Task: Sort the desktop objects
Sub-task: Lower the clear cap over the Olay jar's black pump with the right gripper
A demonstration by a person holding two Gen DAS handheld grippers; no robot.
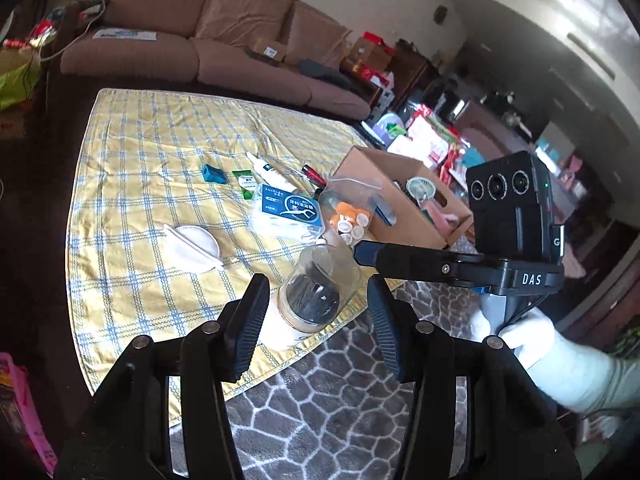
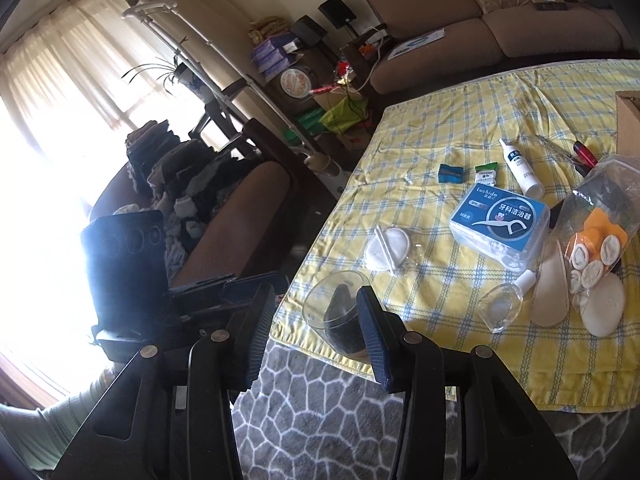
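A clear jar (image 1: 316, 296) with dark contents stands on the near edge of the yellow plaid cloth (image 1: 140, 160). My left gripper (image 1: 316, 284) frames it, jaws apart, with a gap on each side. My right gripper (image 1: 358, 251) reaches in from the right, its tip near the jar's rim. In the right wrist view the jar (image 2: 336, 320) lies just past my right gripper (image 2: 314, 292). Its right finger overlaps the glass and its left finger stands apart. My left gripper (image 2: 272, 280) comes in backlit from the left, short of the jar.
Further in on the cloth lie a white mask (image 1: 192, 248), a blue-white floss box (image 1: 288, 212), a blue sharpener (image 1: 214, 173), a white tube (image 1: 272, 174), a red pen (image 1: 314, 175) and a bag of orange and white pieces (image 1: 348, 216). A cardboard box (image 1: 404, 200) holds several items. A sofa (image 1: 240, 40) stands behind.
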